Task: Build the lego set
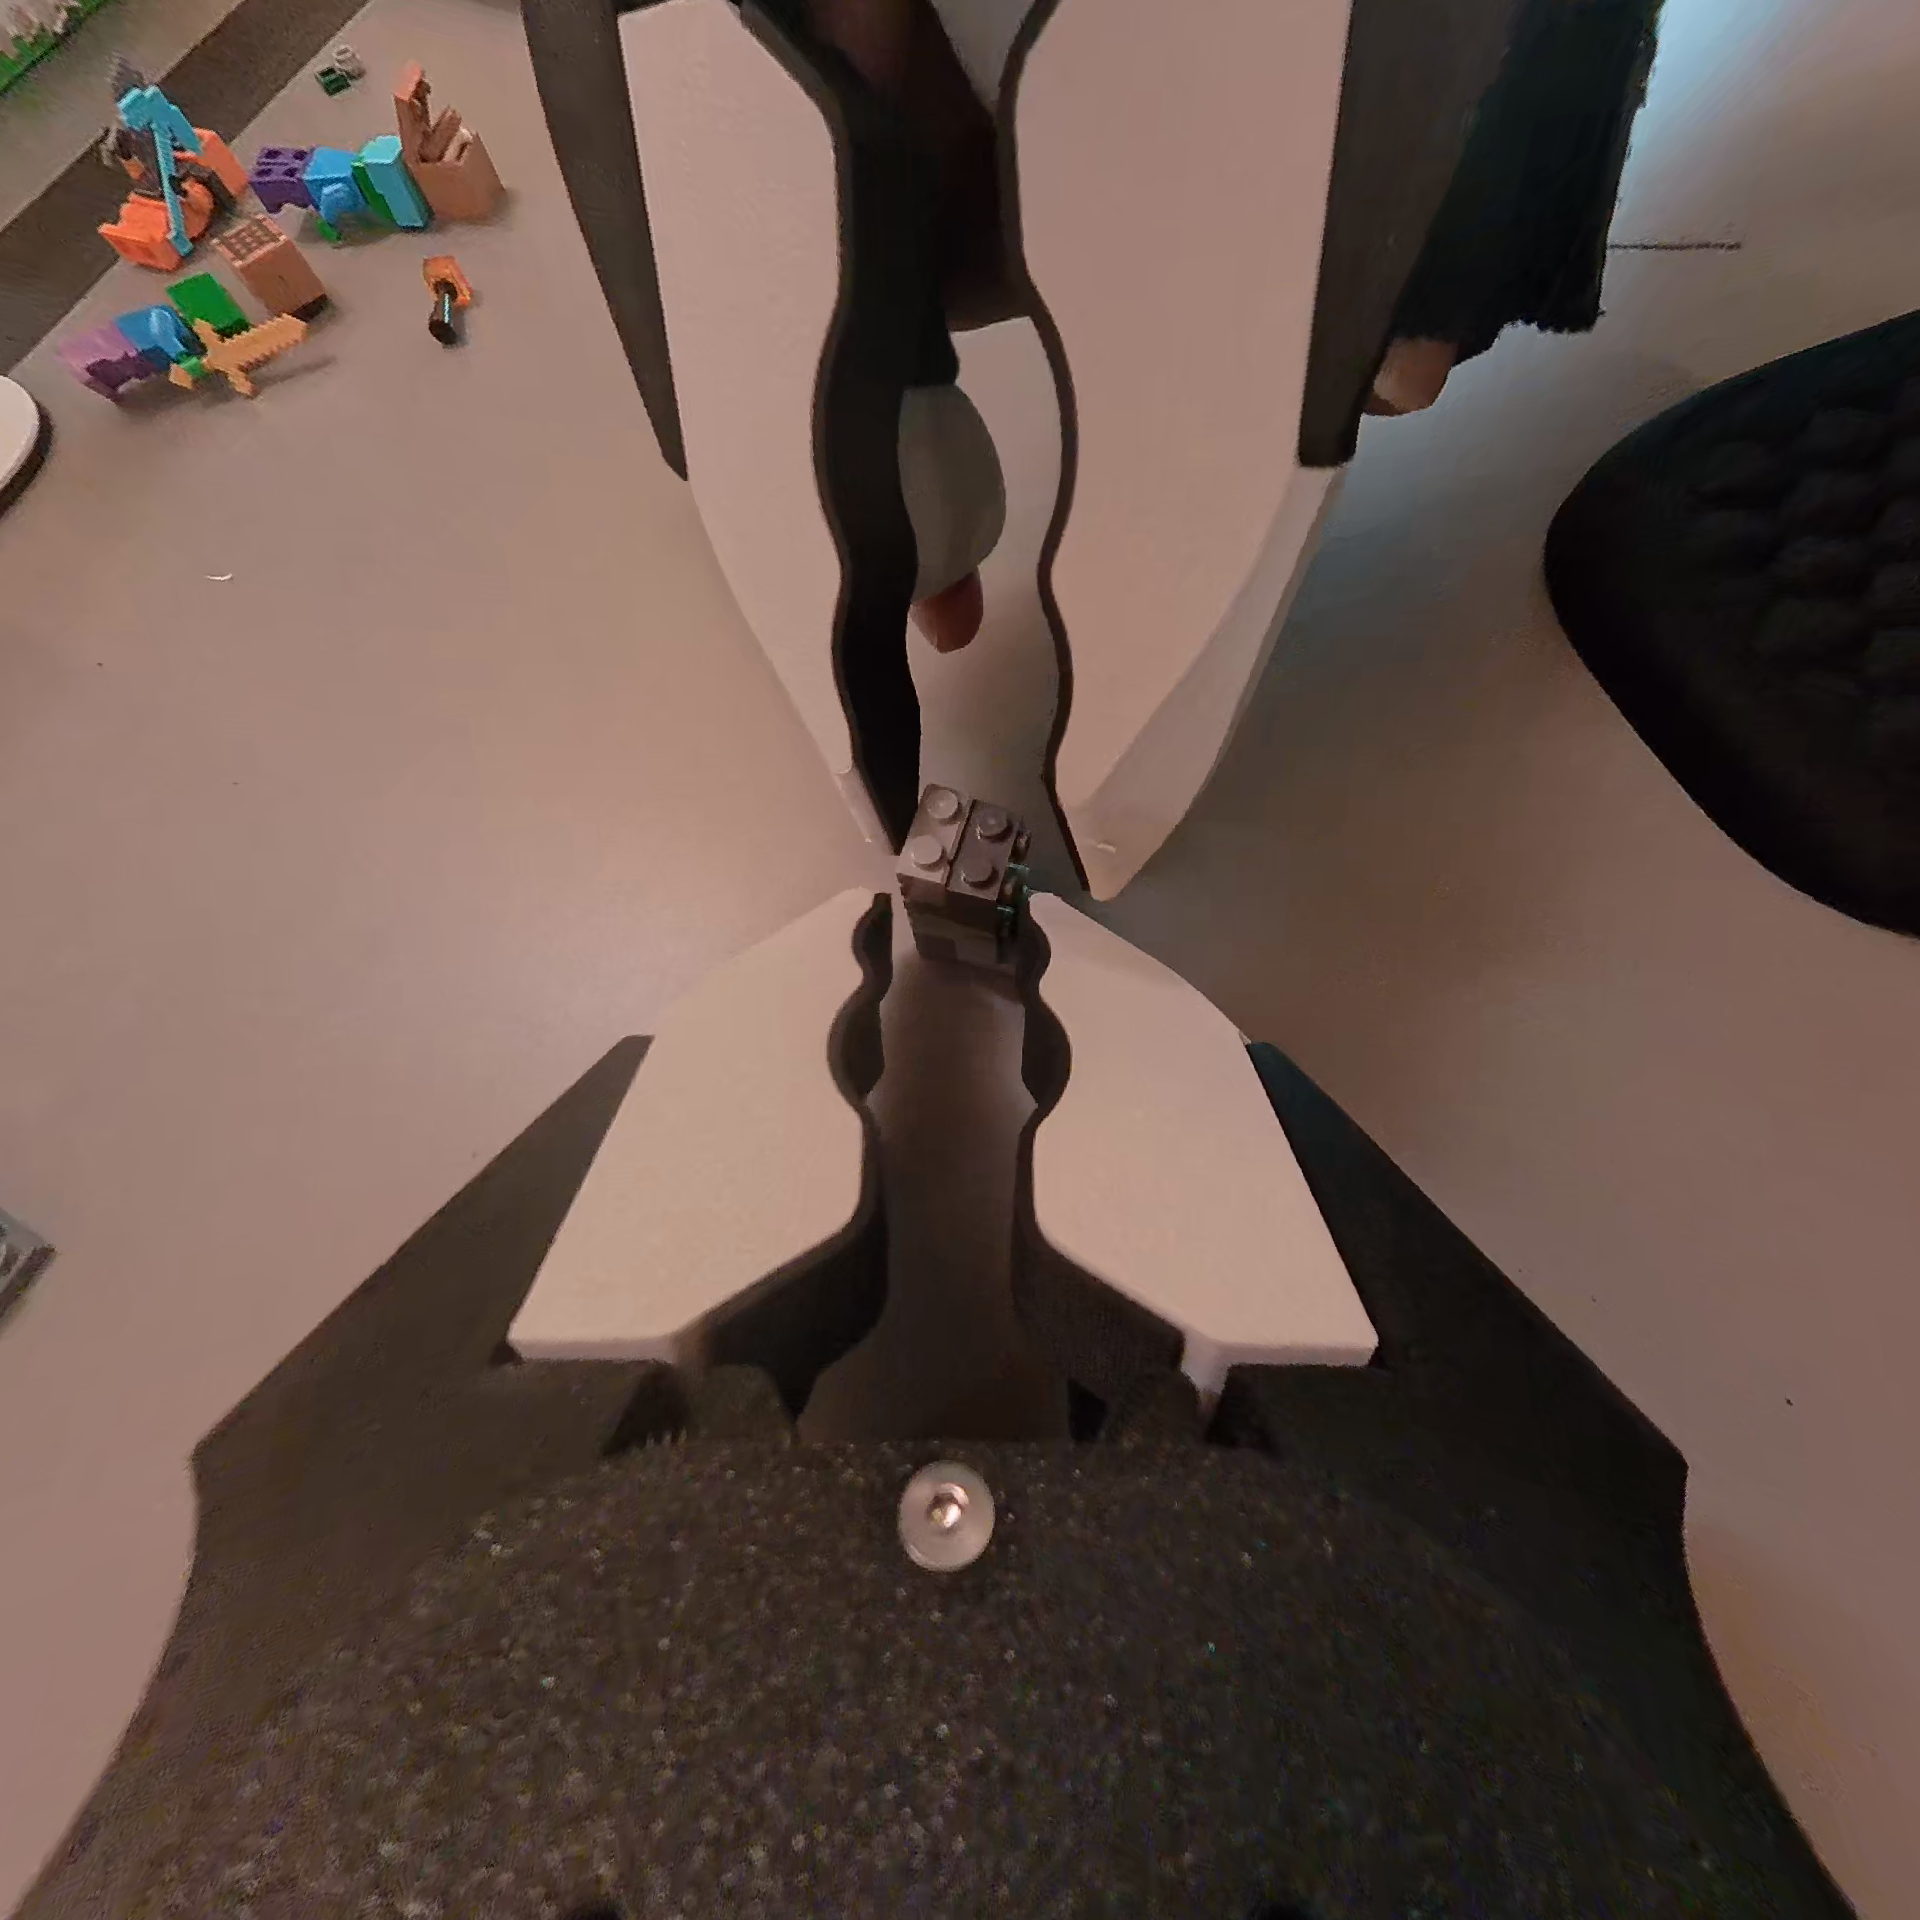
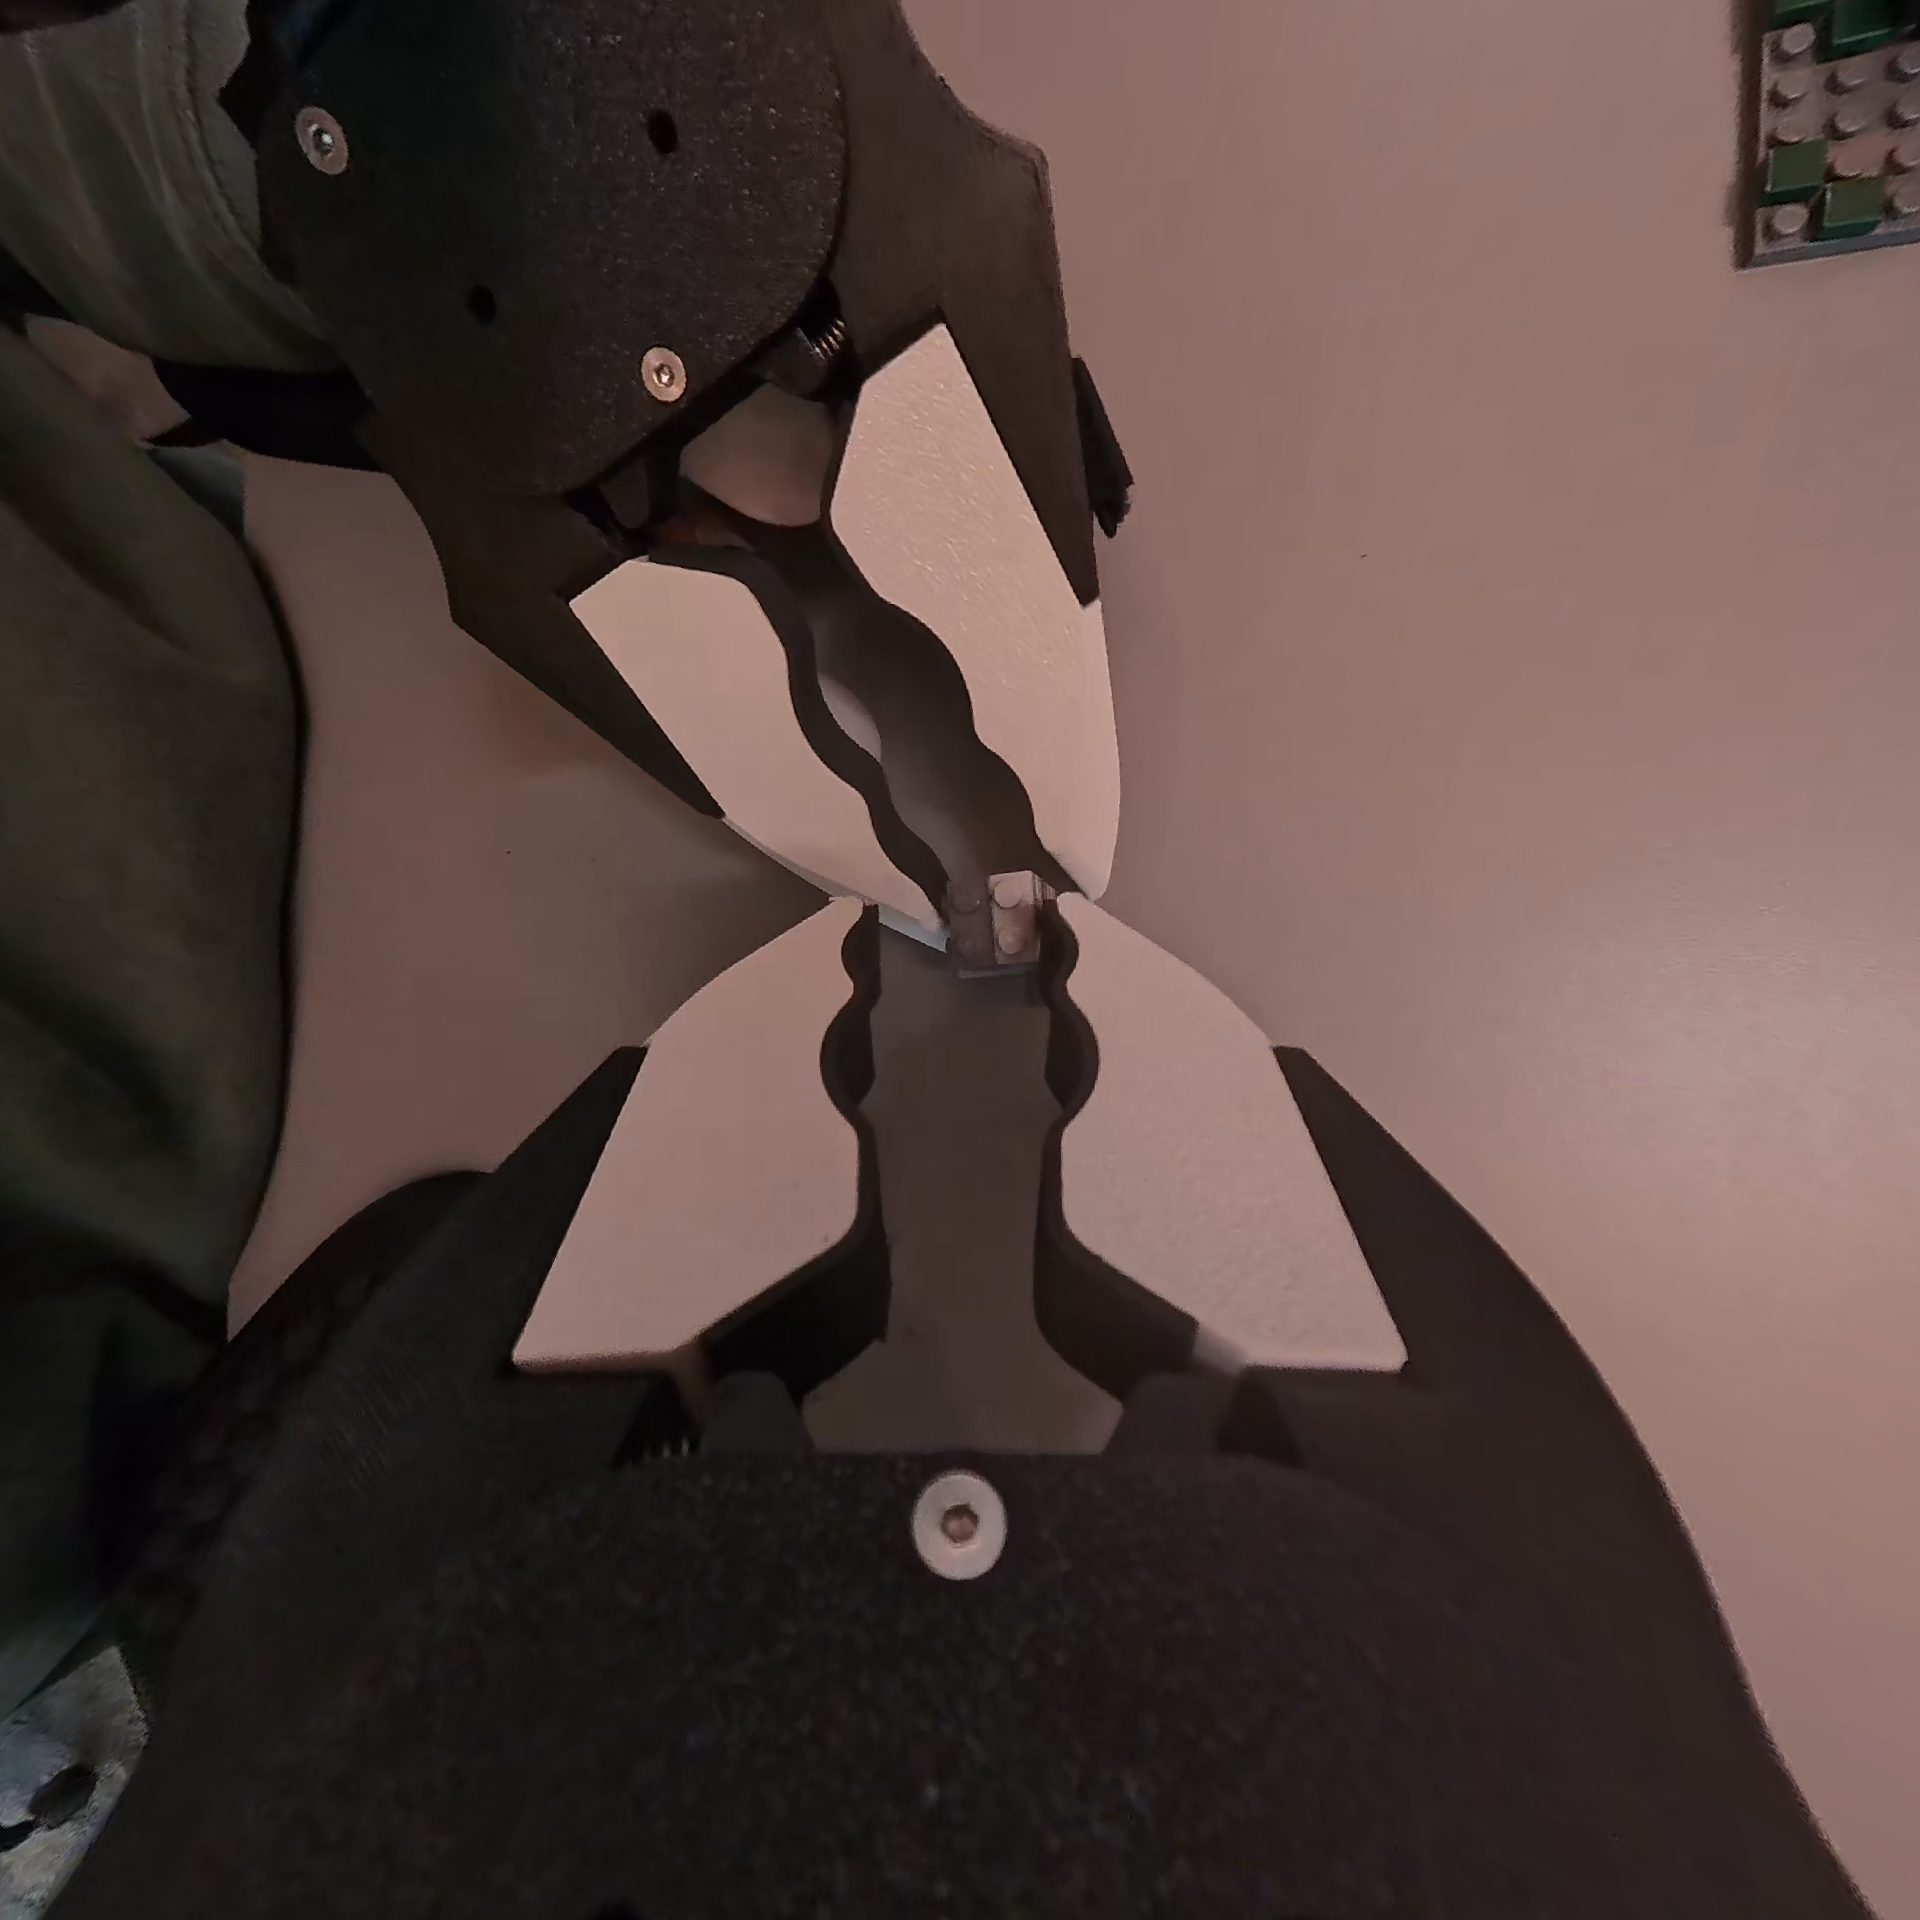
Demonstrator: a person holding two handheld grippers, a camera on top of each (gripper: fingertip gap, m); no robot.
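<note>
A small dark grey brick stack point(image 1: 964, 883), studs showing, is held up off the bench point(image 1: 416, 779) at the meeting point of both tongs. The left tongs point(image 1: 961, 914) pinch its lower part, and the right tongs point(image 2: 1003, 940) clamp it from the opposite side; each pair is closed on the stack. A small teal-edged piece sticks out on its right side in the left wrist view. Its long axis seems to run roughly up and down, studs facing up toward the cameras.

Progress looks partial. Far left on the bench lie loose coloured pieces point(image 1: 270, 218), some already small sub-builds, not yet joined. A grey studded baseplate point(image 2: 1829, 135) with green tiles sits well apart at the far right in the right wrist view. This stack probably still needs pressing together, then mounting.
</note>
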